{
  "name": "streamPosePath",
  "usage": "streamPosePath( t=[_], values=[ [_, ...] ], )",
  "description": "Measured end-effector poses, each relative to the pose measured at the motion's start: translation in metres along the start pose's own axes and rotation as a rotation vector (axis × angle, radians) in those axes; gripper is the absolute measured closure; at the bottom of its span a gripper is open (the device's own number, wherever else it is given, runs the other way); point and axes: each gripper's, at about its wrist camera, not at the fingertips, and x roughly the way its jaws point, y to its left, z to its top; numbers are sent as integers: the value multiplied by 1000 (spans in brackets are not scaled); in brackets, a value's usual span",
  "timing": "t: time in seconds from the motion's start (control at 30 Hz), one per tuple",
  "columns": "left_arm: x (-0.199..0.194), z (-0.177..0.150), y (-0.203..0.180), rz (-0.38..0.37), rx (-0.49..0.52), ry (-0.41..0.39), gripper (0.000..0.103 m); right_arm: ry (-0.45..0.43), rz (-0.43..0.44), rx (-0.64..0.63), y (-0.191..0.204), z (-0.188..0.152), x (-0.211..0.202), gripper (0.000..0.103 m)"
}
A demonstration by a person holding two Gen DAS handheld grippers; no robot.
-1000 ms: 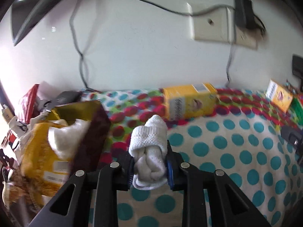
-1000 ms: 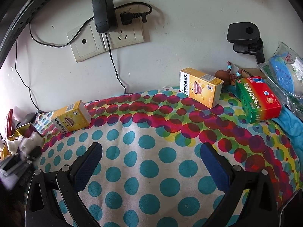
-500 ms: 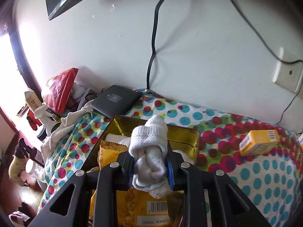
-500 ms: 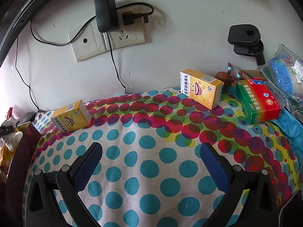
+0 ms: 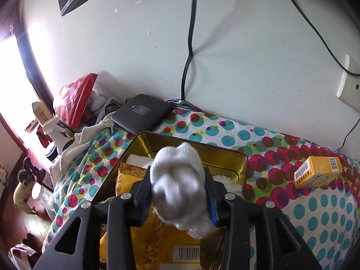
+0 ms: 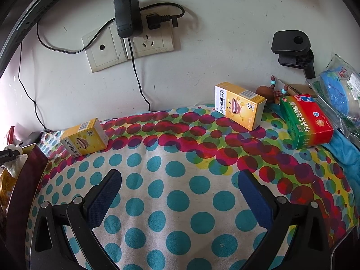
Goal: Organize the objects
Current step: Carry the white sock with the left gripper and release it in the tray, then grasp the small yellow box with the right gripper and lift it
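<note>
My left gripper (image 5: 177, 193) is shut on a rolled white sock (image 5: 177, 180) and holds it above an open gold tin box (image 5: 225, 159) that holds yellow snack packets (image 5: 175, 243) and white cloth. My right gripper (image 6: 180, 193) is open and empty above the dotted cloth. A small yellow box (image 6: 84, 137) lies at the left, a second yellow box (image 6: 239, 104) at the back, and a green and red box (image 6: 306, 121) at the right. The tin's dark side (image 6: 24, 180) shows at the left edge of the right wrist view.
A black hard drive (image 5: 141, 112) lies behind the tin by the wall. A red bag (image 5: 74, 101) and clutter sit at the left edge. Wall sockets with a black adapter (image 6: 127, 15) and cables hang above. A black clamp (image 6: 292, 47) and plastic bags (image 6: 337, 90) stand at the right.
My left gripper swung left with the sock, from over the dotted cloth to above the open tin, and the sock now looks blurred. The right gripper stayed still and open.
</note>
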Motion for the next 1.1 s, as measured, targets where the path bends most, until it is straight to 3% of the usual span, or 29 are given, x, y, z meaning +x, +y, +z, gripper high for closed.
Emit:
streamPosePath(
  t=[0.07, 0.1, 0.13, 0.57, 0.73, 0.83, 1.0, 1.1],
  values=[
    [0, -1, 0, 28, 4, -4, 46, -1, 0, 1, 0, 0, 0, 0],
    [0, -1, -1, 39, 11, -2, 18, 0, 0, 1, 0, 0, 0, 0],
    [0, -2, -1, 44, 16, -3, 3, 0, -1, 1, 0, 0, 0, 0],
    [-33, -15, 1, 32, 15, -96, 1, 0, -3, 1, 0, 0, 1, 0],
    [-73, -29, 2, 8, -8, -154, 1, 10, -3, 2, 0, -1, 3, 0],
    [-102, -41, 3, -45, -14, -181, 1, 13, -2, -1, 0, -1, 4, 0],
    [-153, -90, 13, -155, -24, -214, 1, 36, 18, 7, -3, -3, 9, 0],
    [-175, -130, 25, -173, -24, -229, 1, 47, 14, 4, -2, -2, 11, 0]
  ],
)
